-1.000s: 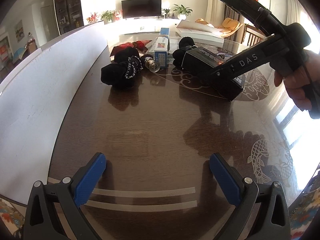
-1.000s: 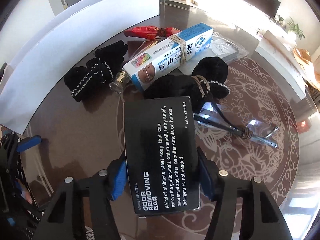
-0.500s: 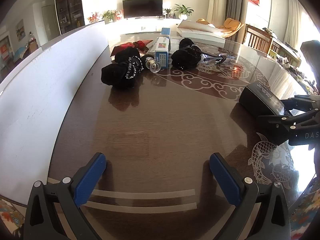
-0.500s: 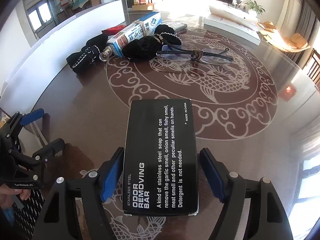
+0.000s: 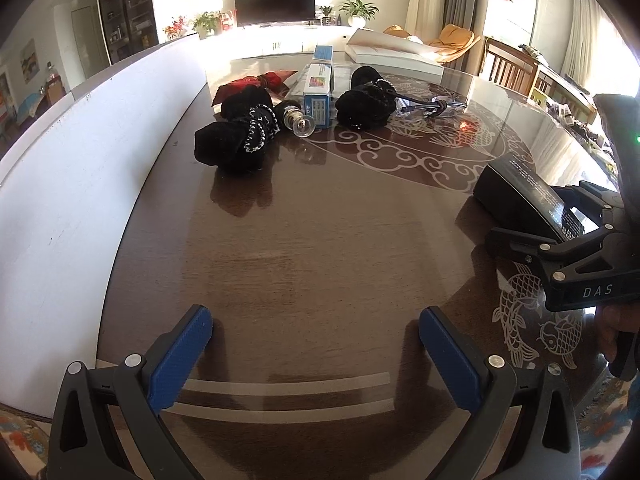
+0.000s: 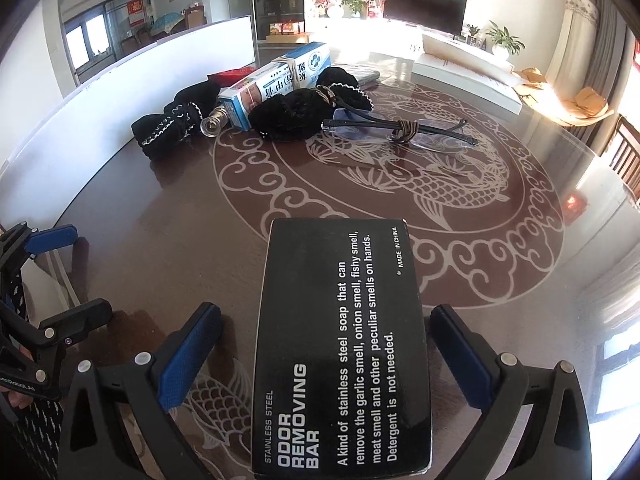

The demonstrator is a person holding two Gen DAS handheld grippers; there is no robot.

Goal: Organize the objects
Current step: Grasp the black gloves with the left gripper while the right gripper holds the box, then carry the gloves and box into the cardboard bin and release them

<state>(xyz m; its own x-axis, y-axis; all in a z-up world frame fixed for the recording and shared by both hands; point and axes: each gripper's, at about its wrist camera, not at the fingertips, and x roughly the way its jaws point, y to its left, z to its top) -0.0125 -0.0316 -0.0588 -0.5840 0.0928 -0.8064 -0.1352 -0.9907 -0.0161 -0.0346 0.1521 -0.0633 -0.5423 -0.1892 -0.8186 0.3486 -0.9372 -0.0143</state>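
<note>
right hand-held gripper [image 6: 324, 356]: jaws opening, clear of black box [image 6: 340, 348] | left hand-held gripper [image 5: 316, 356]: wide, empty | surface [image 5: 320, 240] between: bare

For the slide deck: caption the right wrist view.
Right gripper jaws opening around the black soap box resting on the patterned table.

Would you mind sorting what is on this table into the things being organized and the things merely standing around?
Being organized:
- black soap box, between the opening right gripper, pads clear of it
- black pouches
- bulb
- blue and white carton
- glasses
- red packet

Standing around:
- white board
- television
- potted plant
</note>
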